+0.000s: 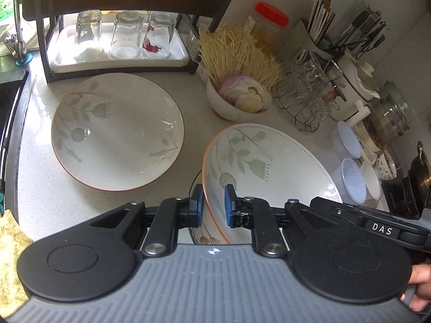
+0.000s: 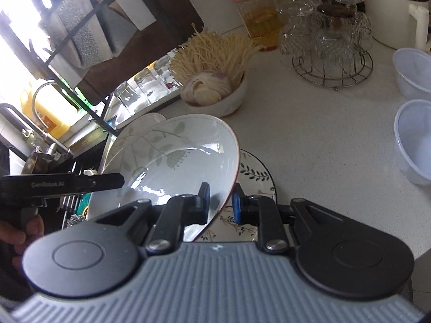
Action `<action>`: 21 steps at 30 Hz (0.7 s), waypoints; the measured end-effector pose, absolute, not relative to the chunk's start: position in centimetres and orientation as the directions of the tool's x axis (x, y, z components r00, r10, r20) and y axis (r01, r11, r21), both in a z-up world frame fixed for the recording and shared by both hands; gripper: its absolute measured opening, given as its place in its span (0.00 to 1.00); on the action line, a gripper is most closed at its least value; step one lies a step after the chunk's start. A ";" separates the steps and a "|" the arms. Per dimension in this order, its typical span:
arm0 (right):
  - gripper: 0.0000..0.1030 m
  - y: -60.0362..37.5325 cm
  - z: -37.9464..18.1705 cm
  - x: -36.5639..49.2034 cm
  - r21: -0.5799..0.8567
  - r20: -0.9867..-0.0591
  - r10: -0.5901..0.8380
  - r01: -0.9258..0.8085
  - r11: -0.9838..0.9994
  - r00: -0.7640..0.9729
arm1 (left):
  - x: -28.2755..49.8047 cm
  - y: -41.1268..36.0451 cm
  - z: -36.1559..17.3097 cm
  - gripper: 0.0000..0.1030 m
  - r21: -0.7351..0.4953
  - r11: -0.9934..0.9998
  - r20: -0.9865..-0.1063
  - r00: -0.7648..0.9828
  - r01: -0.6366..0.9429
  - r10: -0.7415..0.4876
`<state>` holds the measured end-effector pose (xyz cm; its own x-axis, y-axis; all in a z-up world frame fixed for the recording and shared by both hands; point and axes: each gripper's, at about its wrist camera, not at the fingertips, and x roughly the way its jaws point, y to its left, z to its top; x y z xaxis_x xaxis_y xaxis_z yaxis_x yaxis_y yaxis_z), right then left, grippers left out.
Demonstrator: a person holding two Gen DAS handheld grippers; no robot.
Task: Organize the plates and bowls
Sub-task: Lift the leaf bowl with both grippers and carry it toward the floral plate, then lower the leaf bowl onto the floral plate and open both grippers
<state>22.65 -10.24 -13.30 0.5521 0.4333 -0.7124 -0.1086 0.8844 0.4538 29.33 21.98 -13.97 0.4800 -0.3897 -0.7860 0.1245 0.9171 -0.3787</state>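
Observation:
A white leaf-patterned plate (image 1: pixel 269 167) is held tilted above the counter. My left gripper (image 1: pixel 214 206) is shut on its left rim. My right gripper (image 2: pixel 222 204) is shut on its opposite rim; the same plate (image 2: pixel 175 161) fills the middle of the right wrist view. Under it lies a smaller plate with dark leaf sprigs (image 2: pixel 256 177), also showing in the left wrist view (image 1: pixel 204 238). A second matching leaf-patterned plate (image 1: pixel 118 132) lies flat on the counter to the left, in front of the rack.
A dark rack holds a white tray with three upturned glasses (image 1: pixel 124 37). A bowl of shells and straw-like strands (image 1: pixel 237 102), a wire basket of glasses (image 1: pixel 304 94), a red-lidded jar (image 1: pixel 269 24), utensil holders and plastic tubs (image 1: pixel 350 180) stand at right. The sink and tap (image 1: pixel 18 27) are at left.

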 end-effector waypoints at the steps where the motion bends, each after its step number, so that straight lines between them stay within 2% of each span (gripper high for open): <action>1: 0.20 -10.3 -13.5 22.8 0.452 -0.714 0.431 -0.108 0.886 0.551 | 29.5 21.7 -14.2 0.18 -0.374 0.919 -0.789 0.478 0.125 -0.386; 21: 0.20 -9.9 -16.9 24.6 0.309 -0.766 0.334 -0.141 0.941 0.550 | 31.5 18.6 -19.2 0.18 -0.285 0.954 -0.878 0.374 0.090 -0.297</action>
